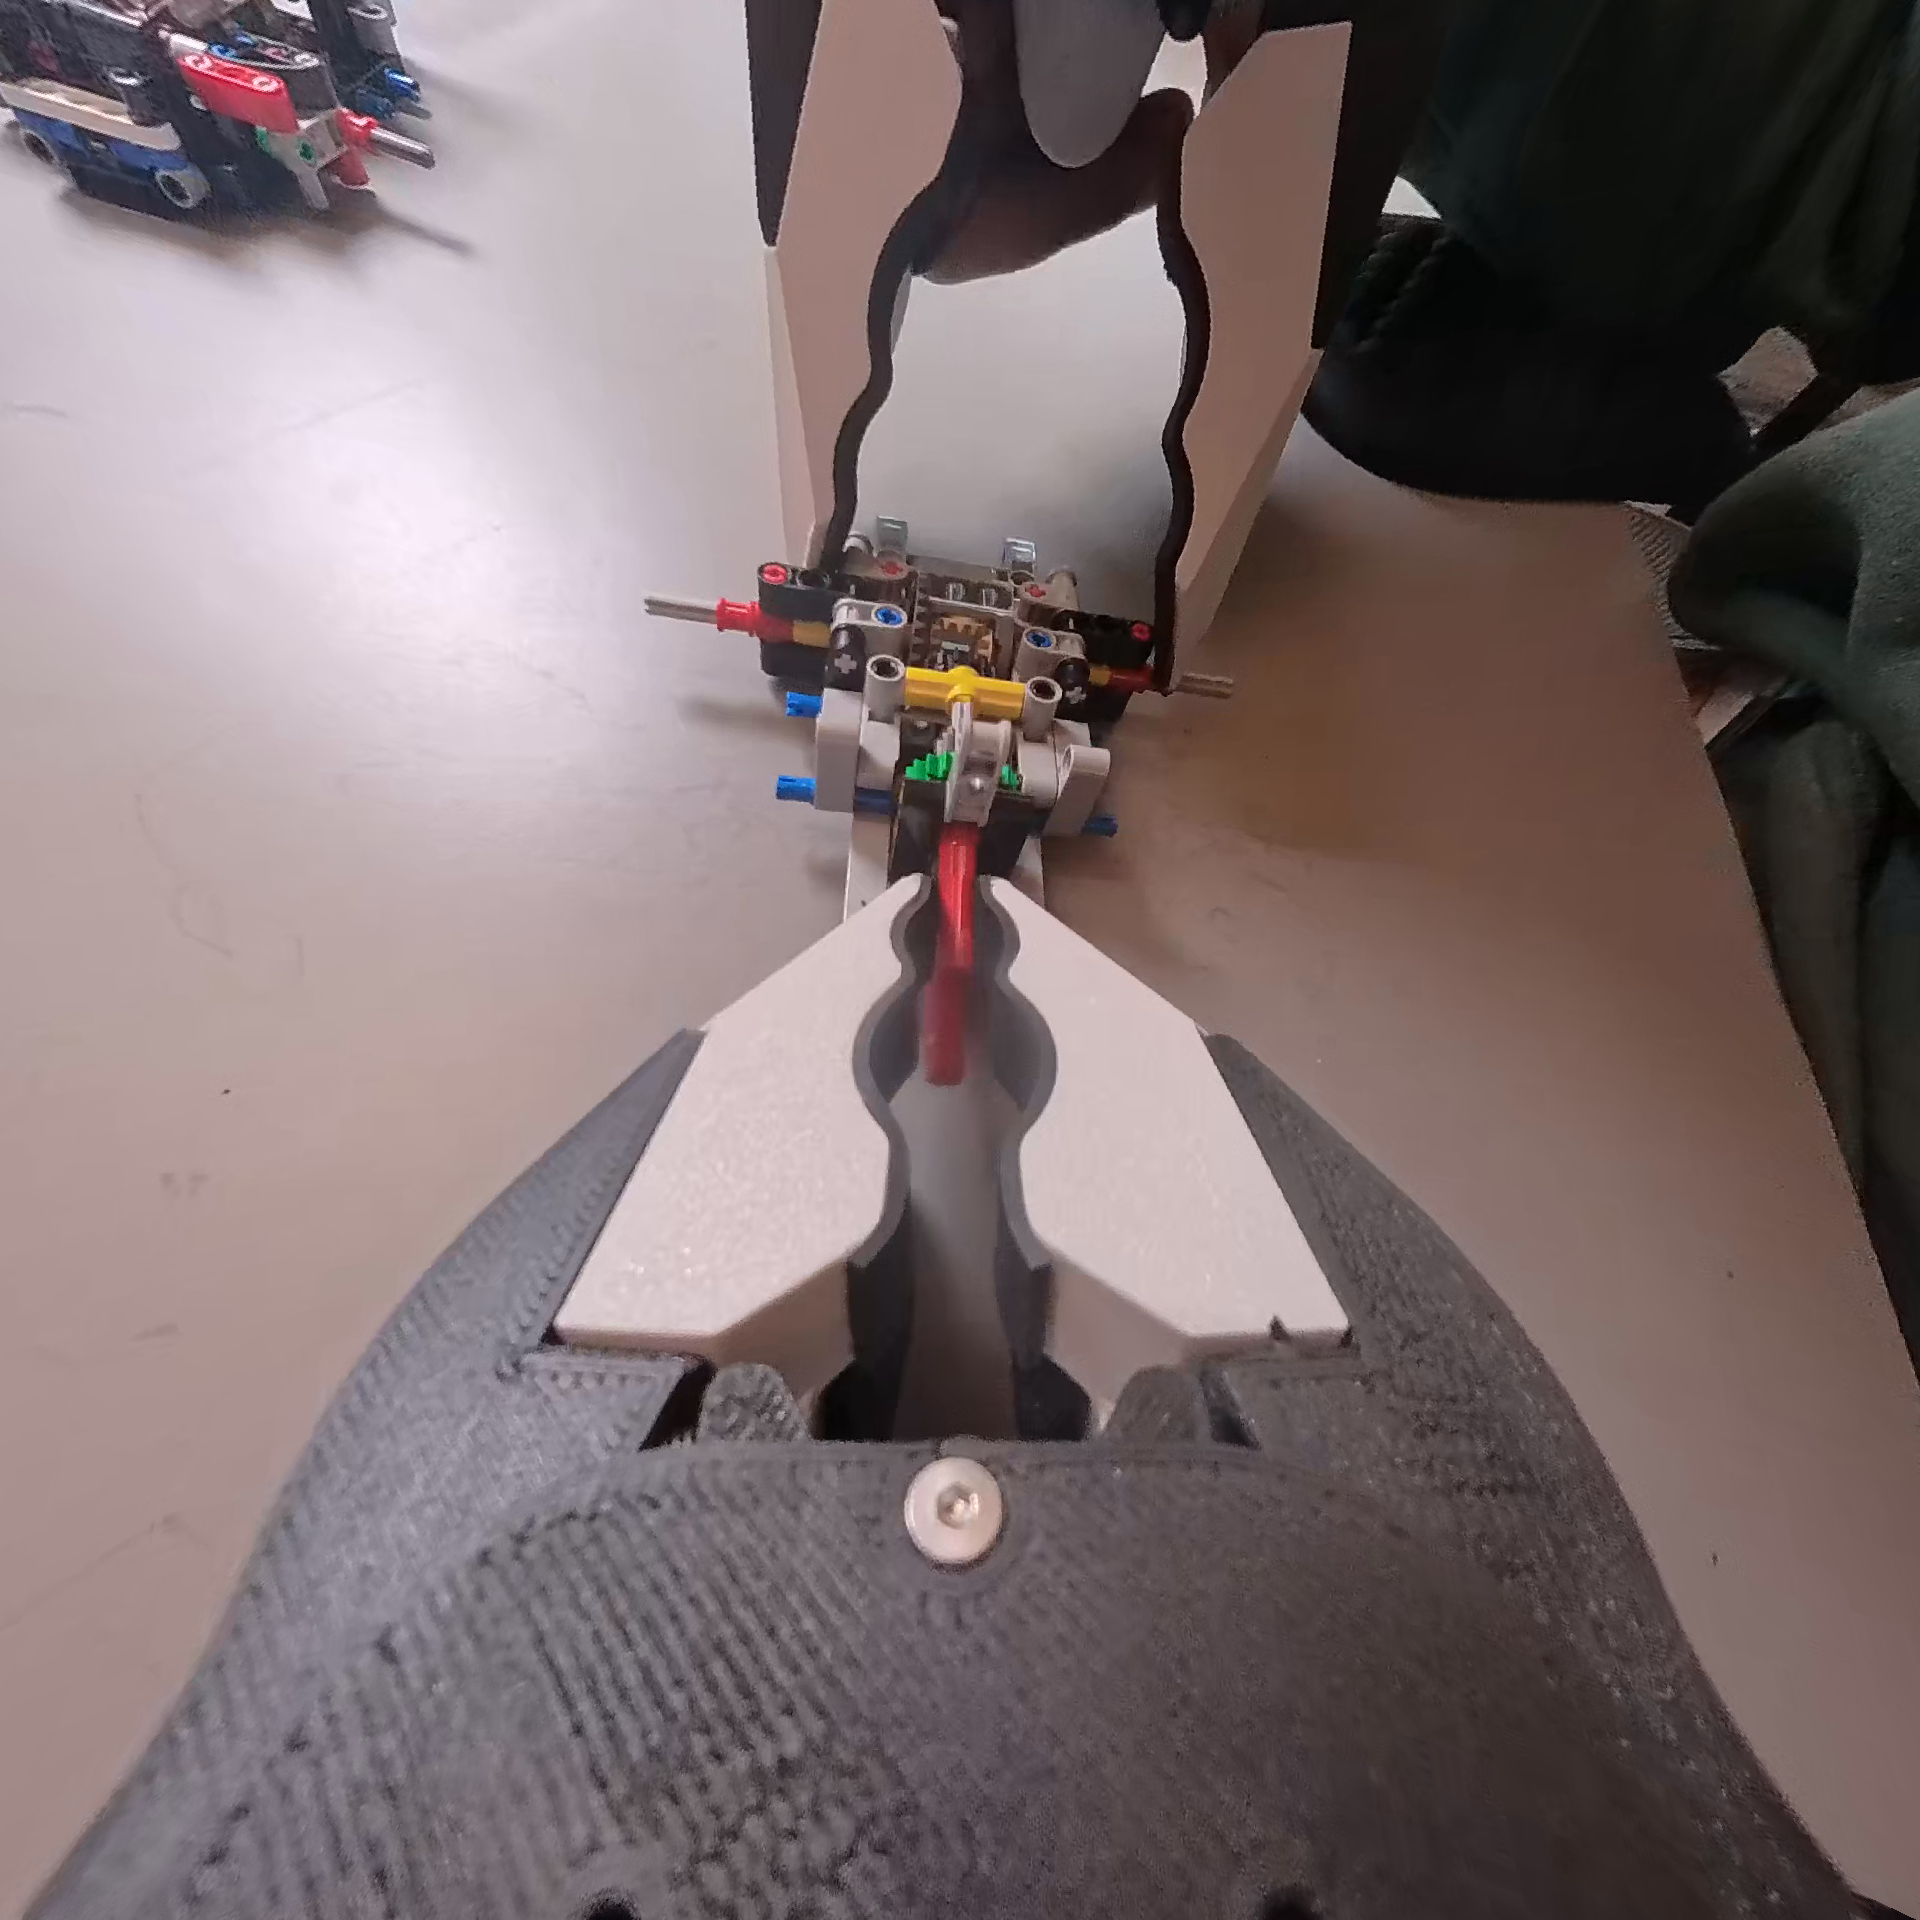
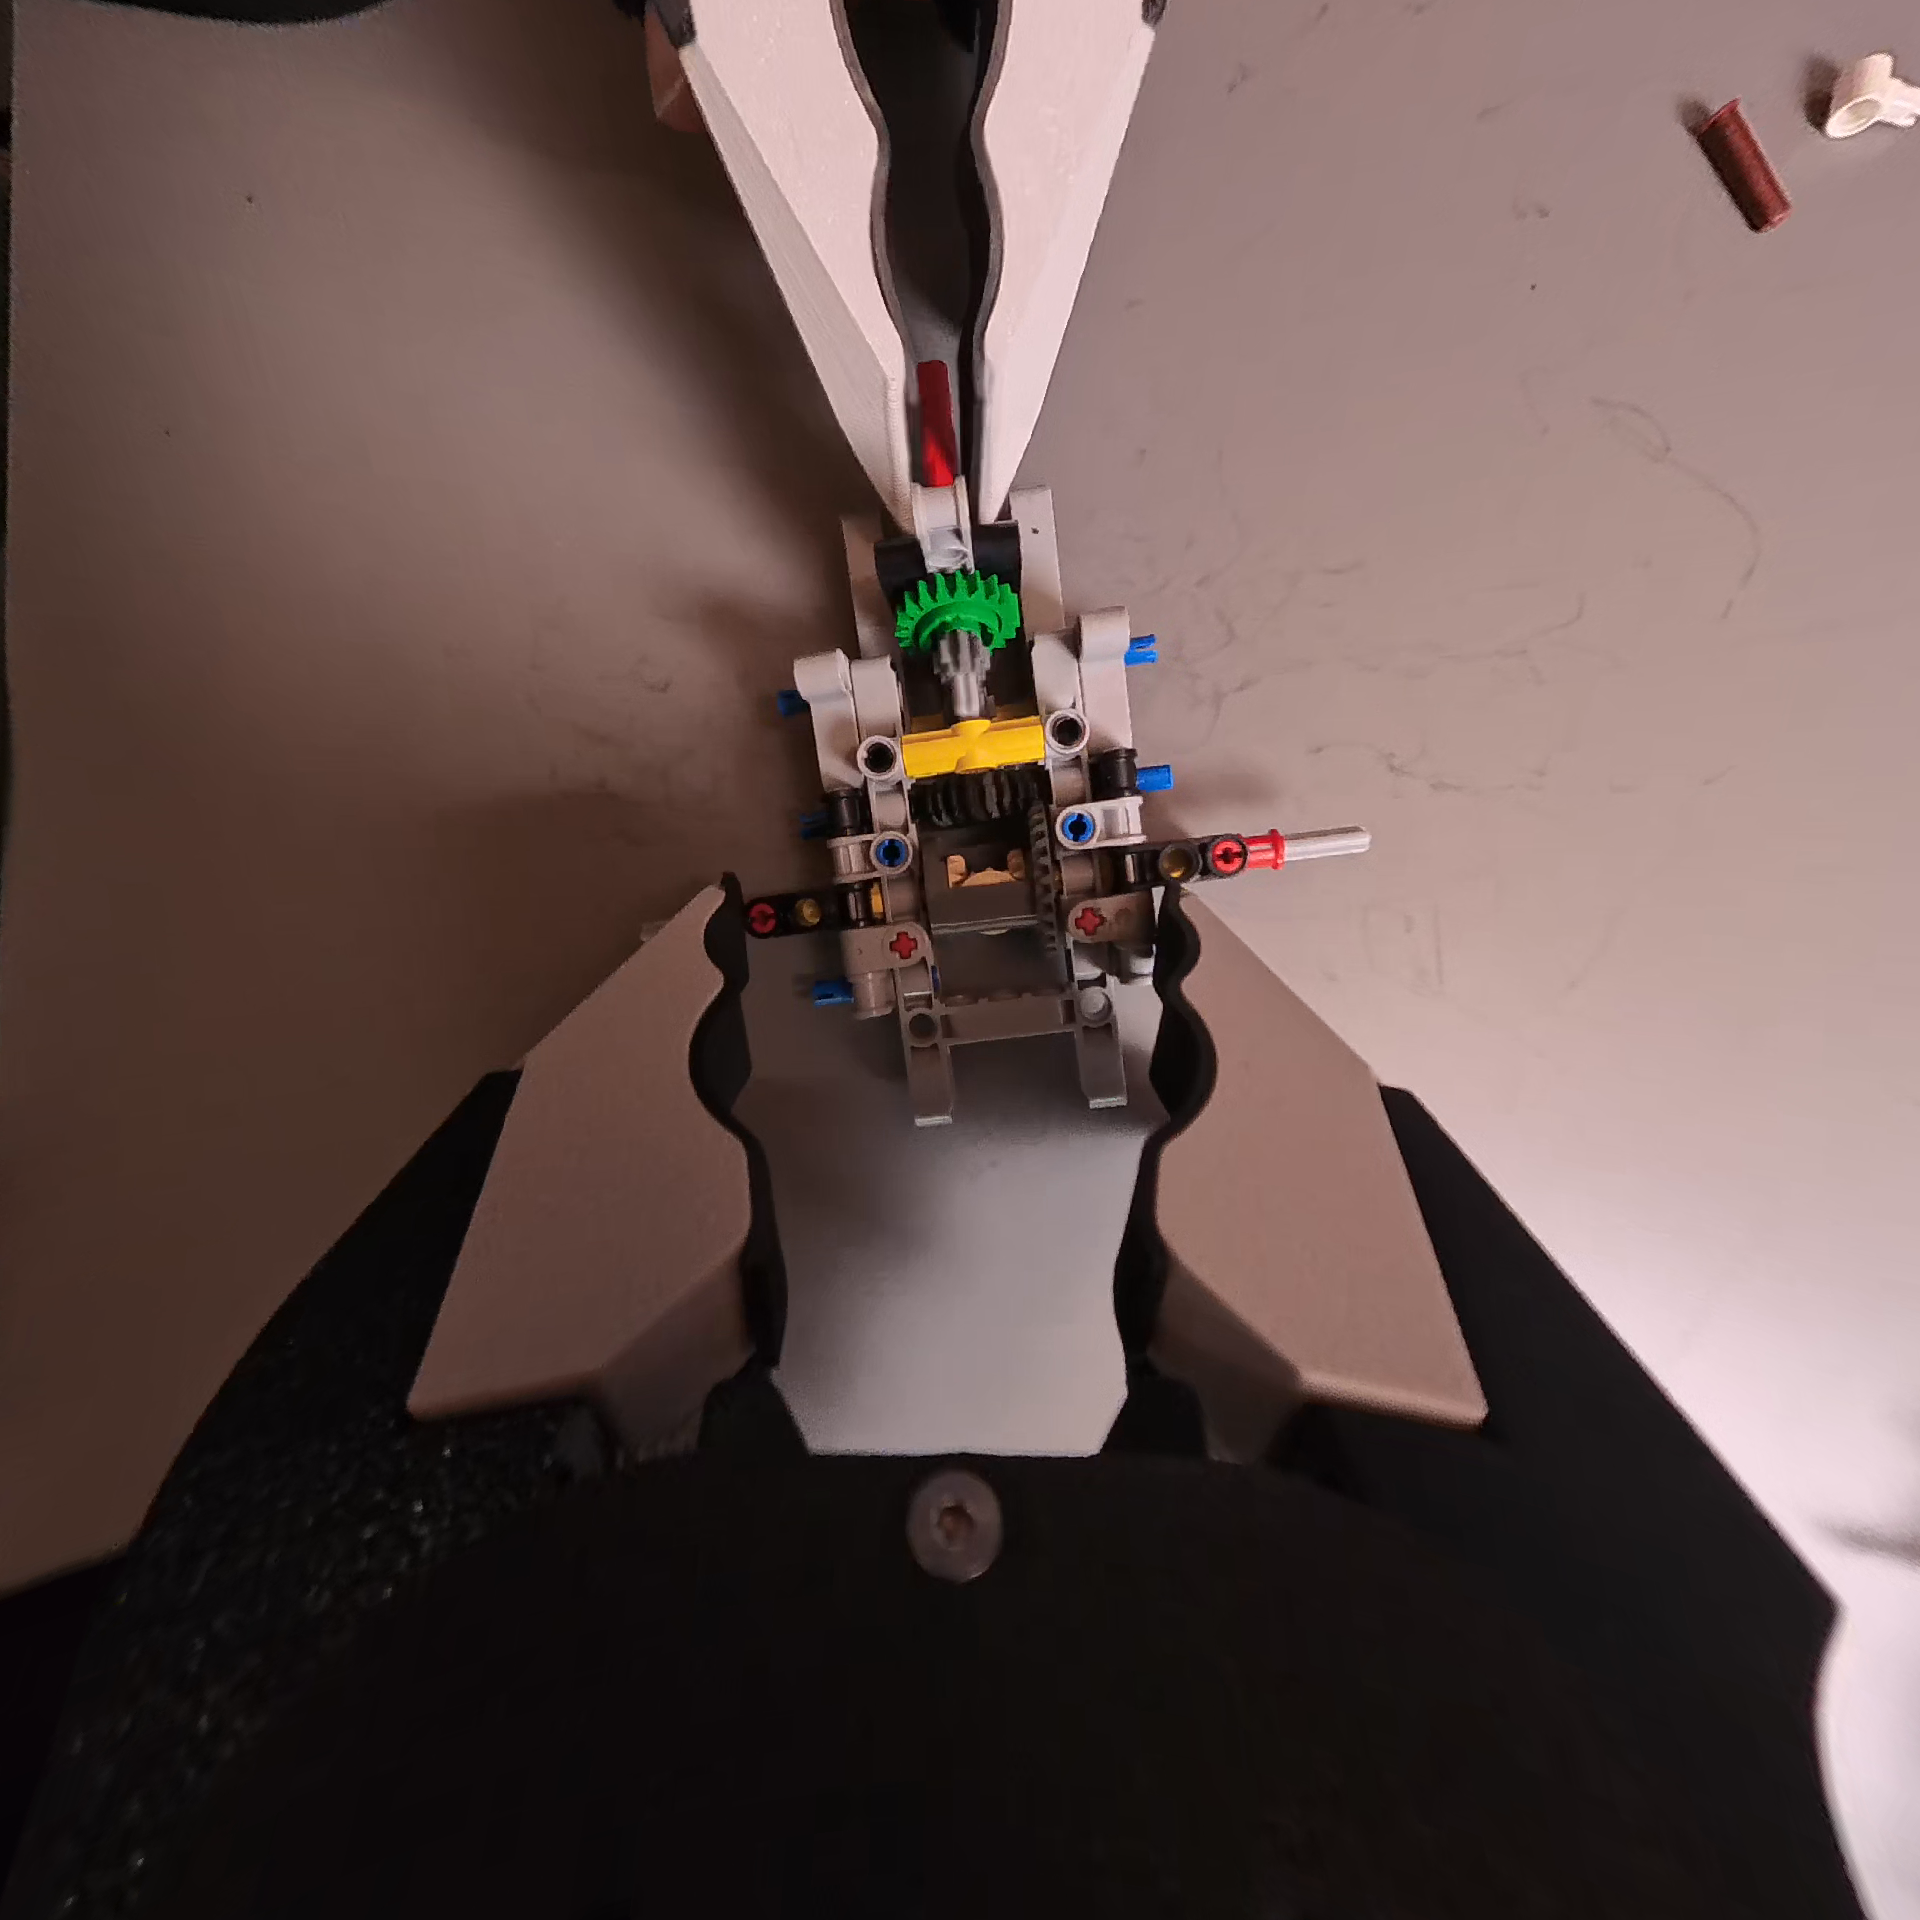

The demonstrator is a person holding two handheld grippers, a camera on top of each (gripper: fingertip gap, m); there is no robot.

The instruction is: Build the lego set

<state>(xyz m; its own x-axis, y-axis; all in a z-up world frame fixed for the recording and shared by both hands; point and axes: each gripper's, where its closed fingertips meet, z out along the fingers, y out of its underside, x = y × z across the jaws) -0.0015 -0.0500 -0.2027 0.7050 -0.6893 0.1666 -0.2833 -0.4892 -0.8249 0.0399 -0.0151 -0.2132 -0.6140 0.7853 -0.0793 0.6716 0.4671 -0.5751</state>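
So there's a small brick-built gear assembly sitting on the pale table, and both grippers are working it from opposite ends. The left gripper is nearly closed, fingers pinched on a red axle that pokes out of the assembly's end just past the green gear. The right gripper is wide open around the assembly's other end, straddling the grey frame; its black pads sit right against the black side beams, the left-hand one at the beam's tip, though whether they actually press I can't tell.

Up and to the right of the assembly in the right wrist view, well apart, lie a dark red pin and a small white connector. In the left wrist view a second brick build sits far off to the assembly's upper left.
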